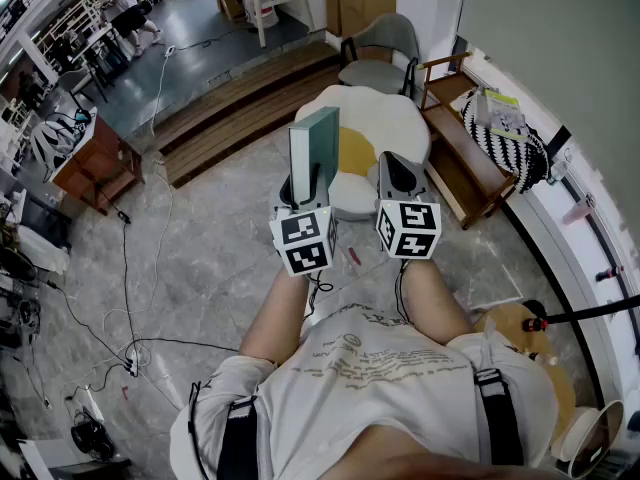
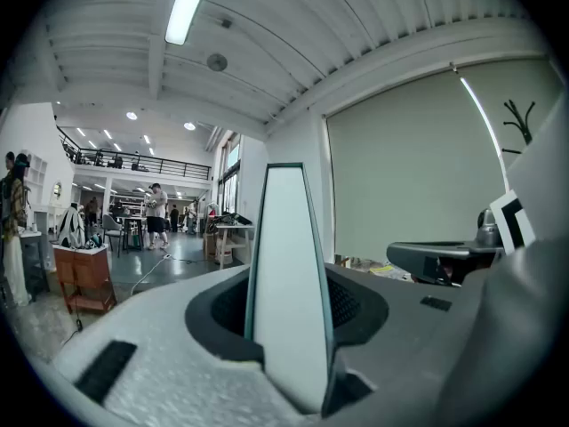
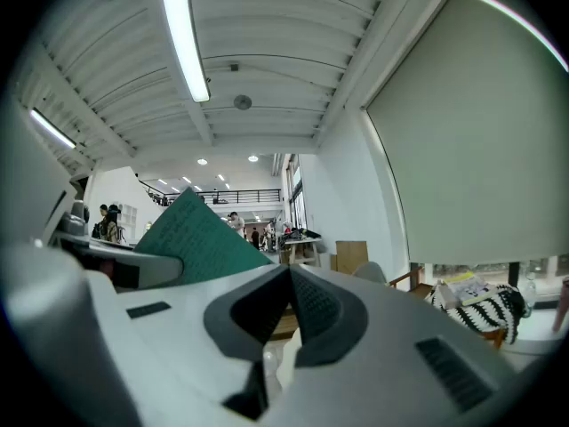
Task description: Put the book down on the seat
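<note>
Head view: grips the book (image 1: 314, 153) upright in the left gripper (image 1: 303, 190), up in the air over the floor (image 1: 220, 228), on the near side of the seat (image 1: 400, 118) and not resting on it. Holds the right gripper (image 1: 398, 168) just beside the left, fingers together on nothing. Takes in a yellow cushion (image 1: 352, 148) on the white seat, a wooden bench (image 1: 470, 183) to its right with a striped bag (image 1: 505, 138) by it, and a grey chair (image 1: 385, 53) behind.

Left gripper view: looks along the fingers (image 2: 151, 345), clamped on the lower end of the book. Shows the white page edge facing the camera, with a thin green cover on each side. Stands the book straight up between the fingers, its top against the ceiling (image 2: 267, 43).

Right gripper view: finds the fingers (image 3: 329, 310) closed tip to tip, with nothing held. Catches the green cover at left, slanted in this view, rising out of the left gripper.
</note>
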